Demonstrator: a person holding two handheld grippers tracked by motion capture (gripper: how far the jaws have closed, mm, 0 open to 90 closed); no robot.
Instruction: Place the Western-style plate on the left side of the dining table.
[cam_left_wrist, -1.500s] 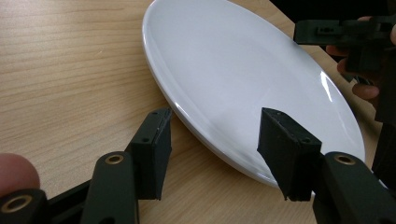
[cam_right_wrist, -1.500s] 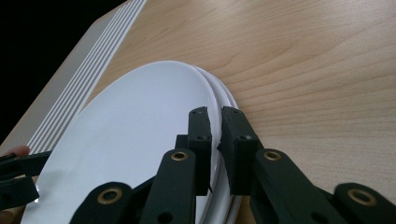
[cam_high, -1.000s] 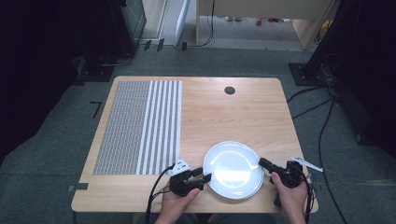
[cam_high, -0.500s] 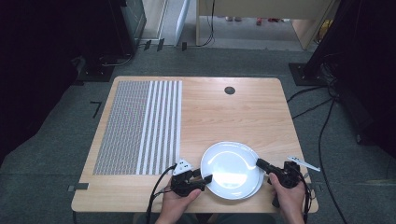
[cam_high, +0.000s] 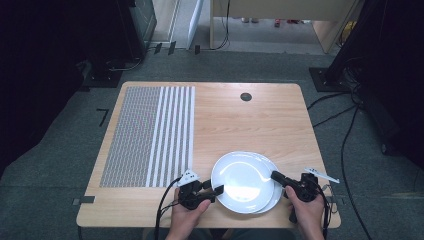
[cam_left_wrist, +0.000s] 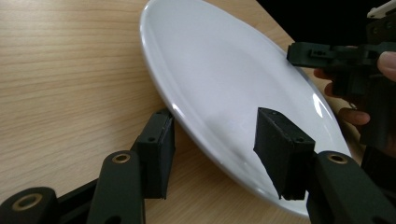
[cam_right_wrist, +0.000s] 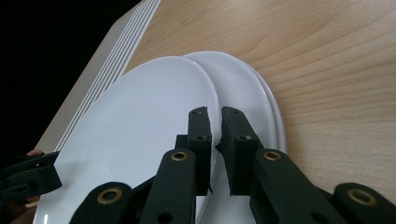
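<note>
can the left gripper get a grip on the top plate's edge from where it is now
Probably yes. In the left gripper view the left gripper is open, one jaw under the top plate rim and one over it, nothing between. The right gripper already pinches the opposite edge, lifting it off the plates below.

Near edge crowded, far tabletop open.
Stacked white plates (cam_high: 244, 181) fill the near-right tabletop (cam_high: 260, 120); left gripper (cam_high: 212, 191) jaws straddle the top plate's near-left rim, right gripper (cam_high: 278, 177) jaws pinch its right rim. Striped mat (cam_high: 150, 135) lies flat at left. Bare wood between mat and plates, and beyond to a small dark hole (cam_high: 245, 96).
</note>
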